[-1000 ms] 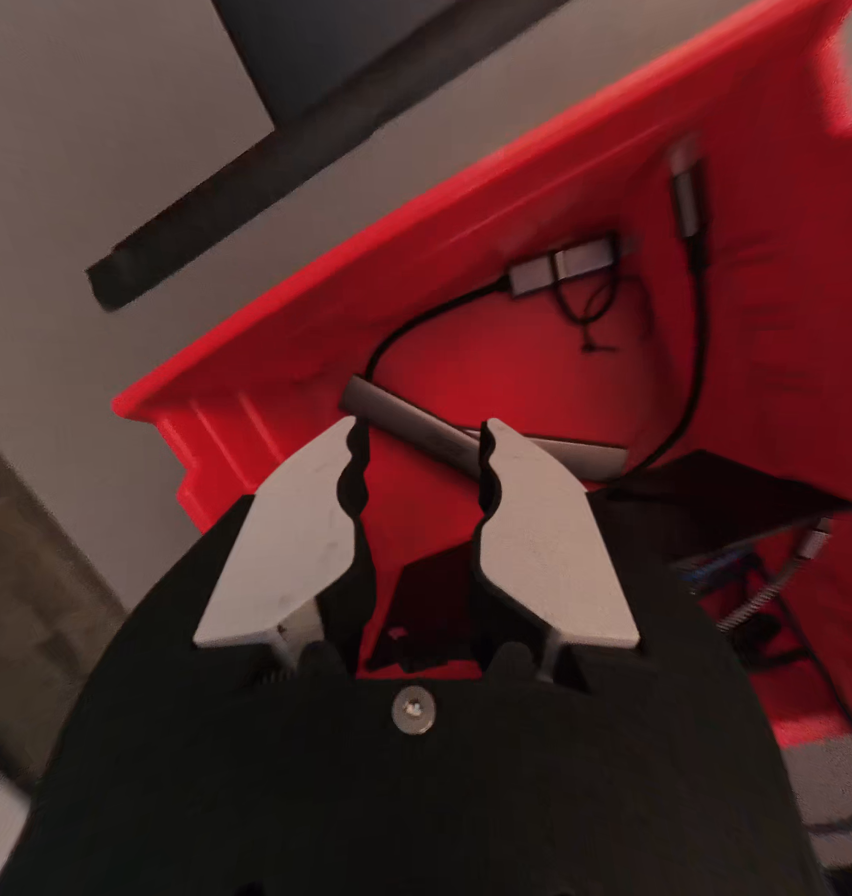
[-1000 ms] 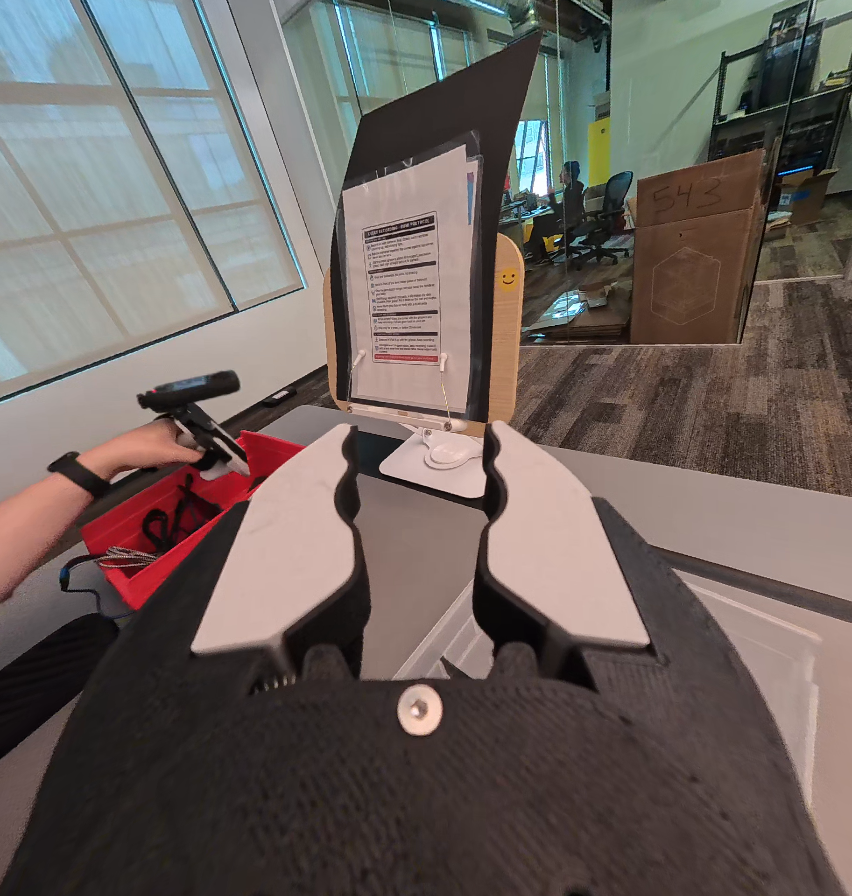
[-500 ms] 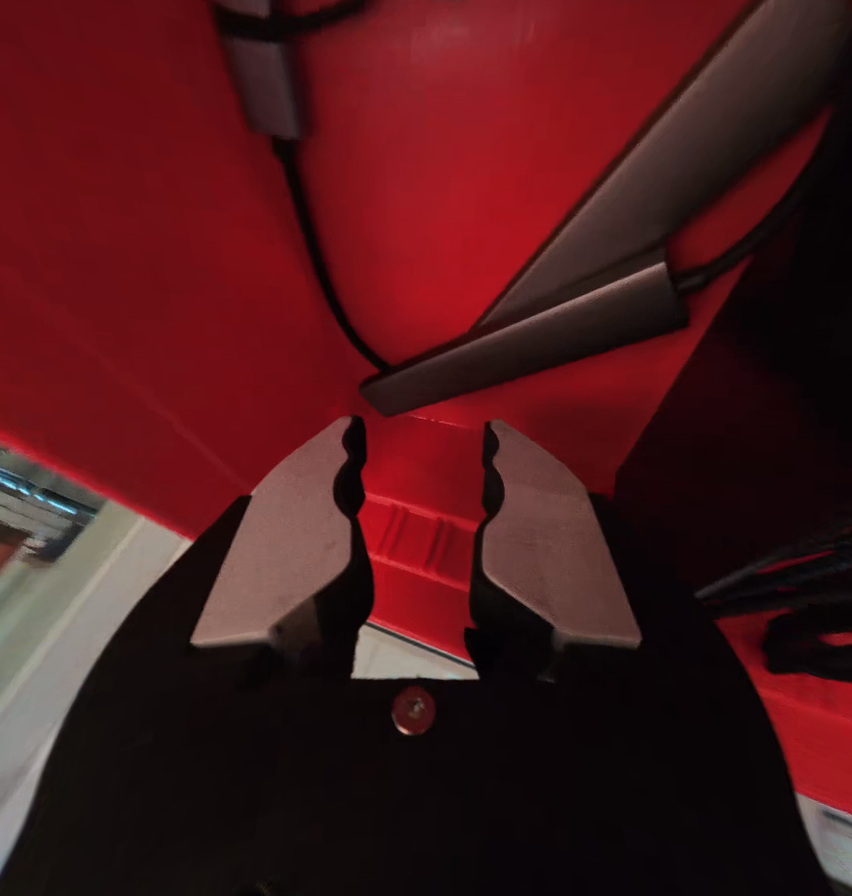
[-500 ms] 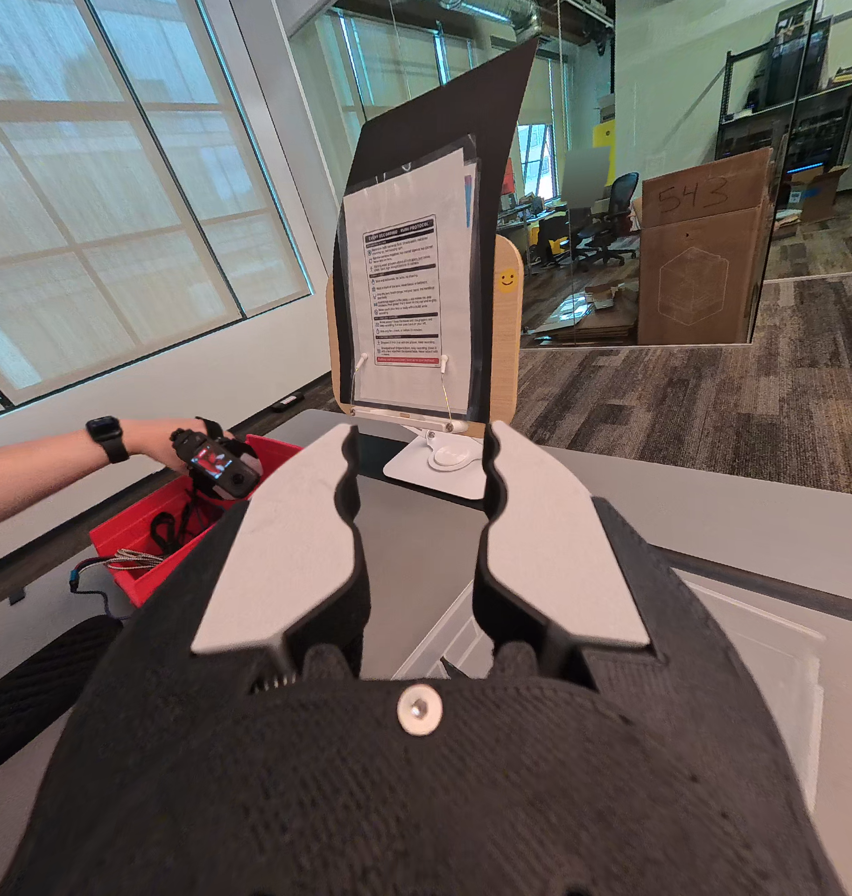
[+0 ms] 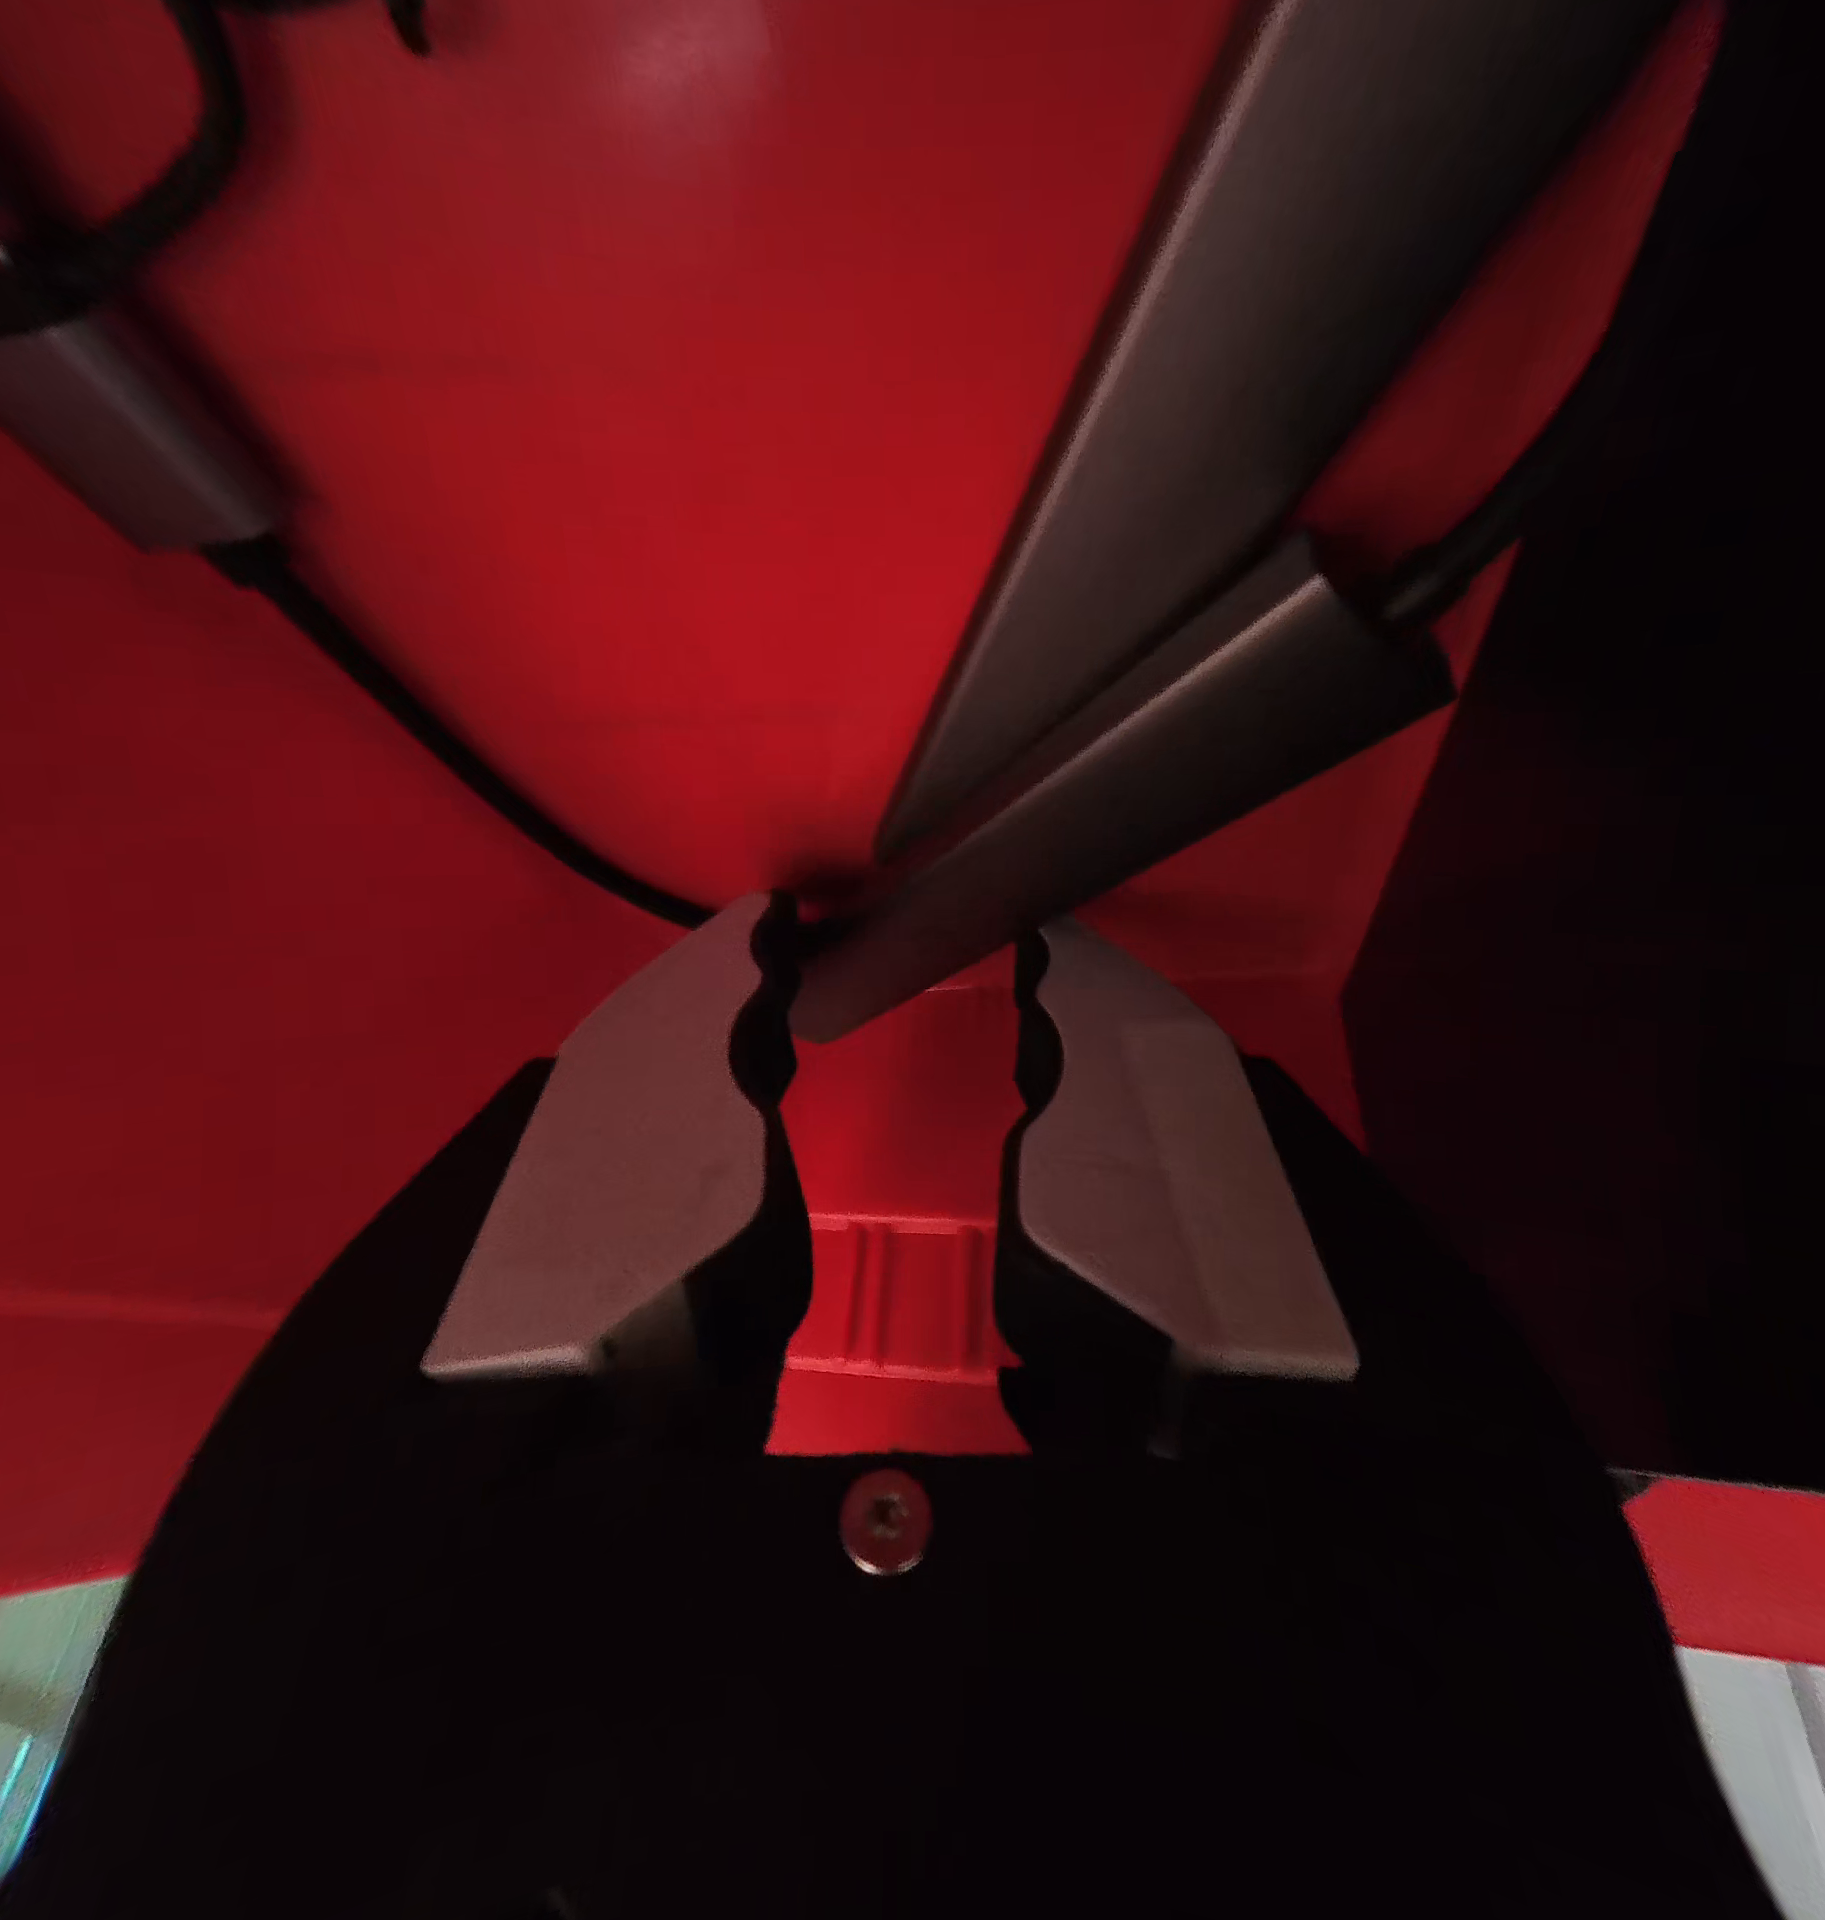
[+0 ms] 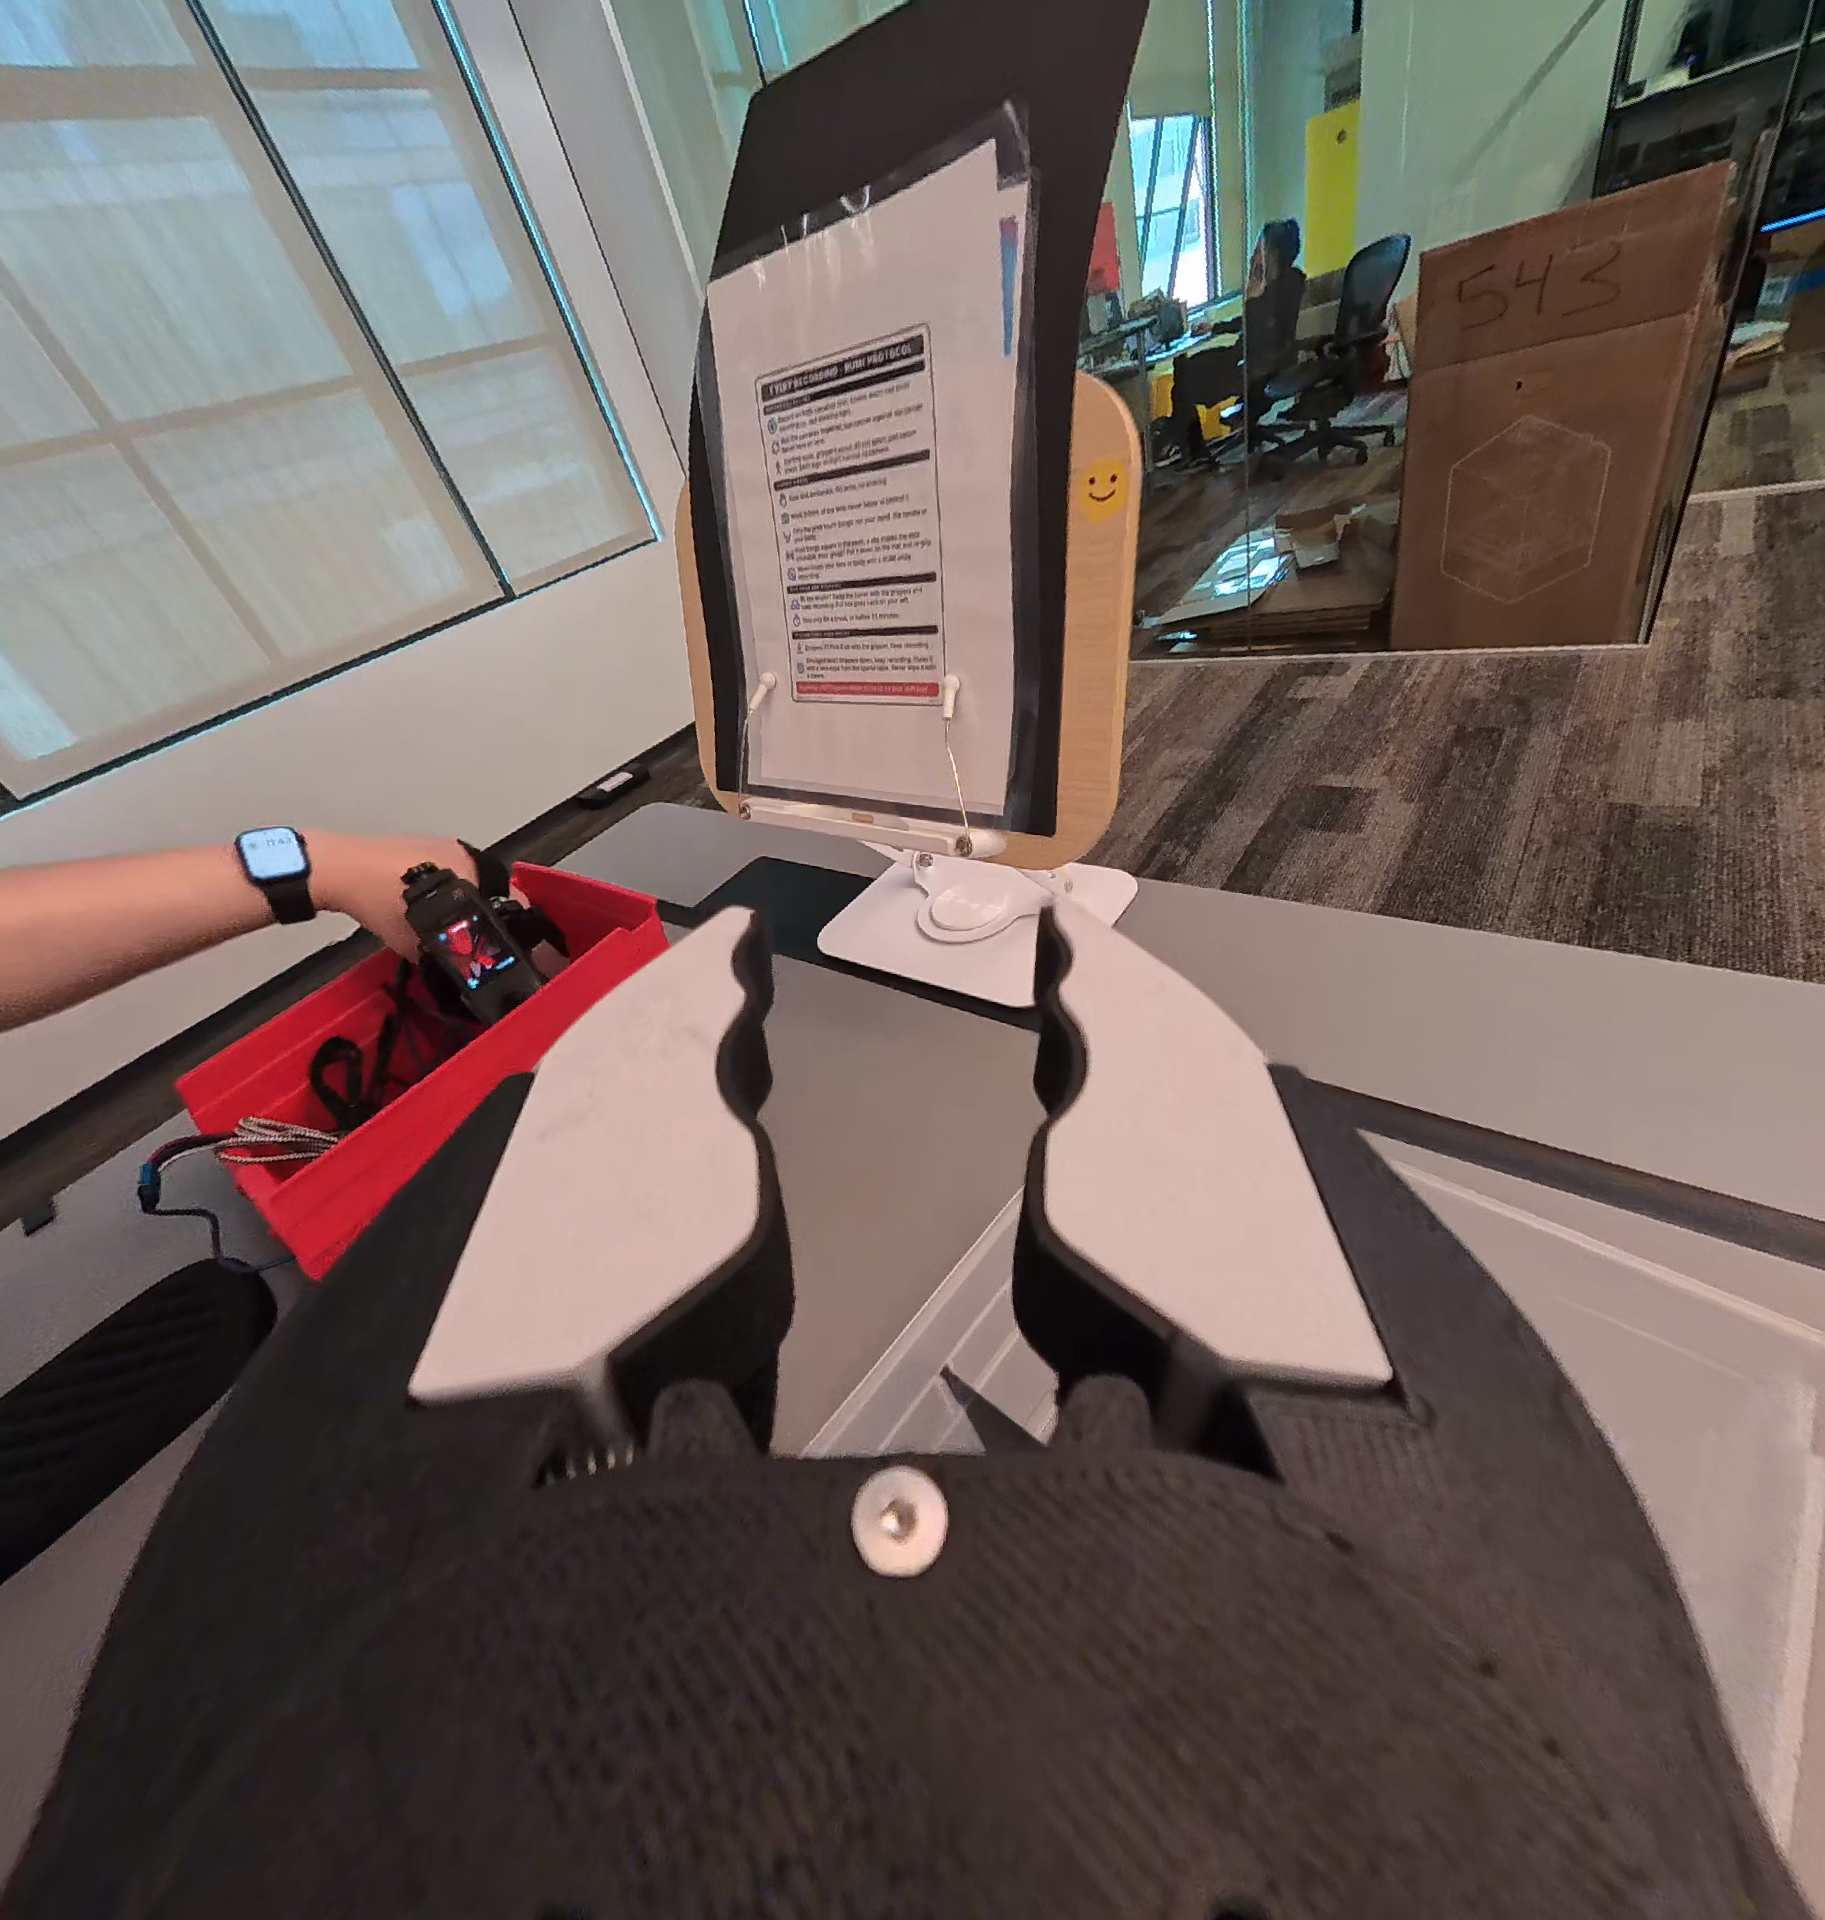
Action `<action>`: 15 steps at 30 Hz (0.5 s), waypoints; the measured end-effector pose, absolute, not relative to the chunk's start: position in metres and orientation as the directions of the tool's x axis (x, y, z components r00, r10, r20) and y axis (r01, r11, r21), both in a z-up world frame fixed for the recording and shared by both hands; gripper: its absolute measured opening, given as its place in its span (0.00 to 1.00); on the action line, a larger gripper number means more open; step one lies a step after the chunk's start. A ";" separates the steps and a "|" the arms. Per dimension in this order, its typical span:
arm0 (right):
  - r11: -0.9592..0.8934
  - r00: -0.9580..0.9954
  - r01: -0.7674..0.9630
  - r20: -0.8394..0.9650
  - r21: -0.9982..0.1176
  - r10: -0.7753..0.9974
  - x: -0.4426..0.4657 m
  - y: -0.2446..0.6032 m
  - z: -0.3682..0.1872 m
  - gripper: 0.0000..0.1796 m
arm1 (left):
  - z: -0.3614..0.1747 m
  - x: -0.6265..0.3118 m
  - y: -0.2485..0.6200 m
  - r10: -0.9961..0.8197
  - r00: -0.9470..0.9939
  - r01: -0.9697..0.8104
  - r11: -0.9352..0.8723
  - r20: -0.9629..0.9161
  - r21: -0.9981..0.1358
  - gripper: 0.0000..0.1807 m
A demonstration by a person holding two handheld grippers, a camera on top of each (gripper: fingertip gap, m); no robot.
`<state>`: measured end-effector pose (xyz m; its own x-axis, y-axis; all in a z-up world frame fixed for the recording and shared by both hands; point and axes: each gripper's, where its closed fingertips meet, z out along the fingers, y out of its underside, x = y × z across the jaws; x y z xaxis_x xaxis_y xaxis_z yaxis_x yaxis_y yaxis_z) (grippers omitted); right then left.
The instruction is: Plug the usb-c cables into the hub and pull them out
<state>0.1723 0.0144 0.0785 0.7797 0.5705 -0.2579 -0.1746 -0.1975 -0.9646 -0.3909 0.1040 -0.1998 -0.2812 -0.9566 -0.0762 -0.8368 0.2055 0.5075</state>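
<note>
Inside a red bin (image 5: 679, 468), the left gripper (image 5: 897, 940) spreads its fingers around the near end of a grey hub (image 5: 1116, 800) at frame centre, the hub running up to the right beside a second grey bar (image 5: 1251, 343), with a black cable (image 5: 451, 727) curving in from the upper left. The right gripper (image 6: 897, 935) hangs over a grey table (image 6: 1510, 1049), fingers apart and empty, while the bin (image 6: 368, 1164) sits at the left of its frame below a paper stand (image 6: 887, 499).
</note>
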 end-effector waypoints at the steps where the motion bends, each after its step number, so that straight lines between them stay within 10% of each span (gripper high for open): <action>1: -0.203 0.781 -0.166 -0.254 -0.965 0.571 0.171 0.014 0.077 0.27 | -0.200 -0.391 0.104 -0.959 -0.272 -0.834 0.197 -0.073 0.516 0.22; 15: -0.192 0.747 -0.187 -0.266 -0.963 0.609 0.170 0.007 0.085 0.27 | -0.086 -0.385 0.098 -0.946 -0.102 -0.837 -0.085 -0.307 0.540 0.14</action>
<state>0.1696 0.0071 0.0851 0.7470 0.6092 -0.2663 -0.1874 -0.1915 -0.9634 -0.3851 0.0978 -0.0861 -0.1022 -0.9461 -0.3073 -0.8372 -0.0850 0.5403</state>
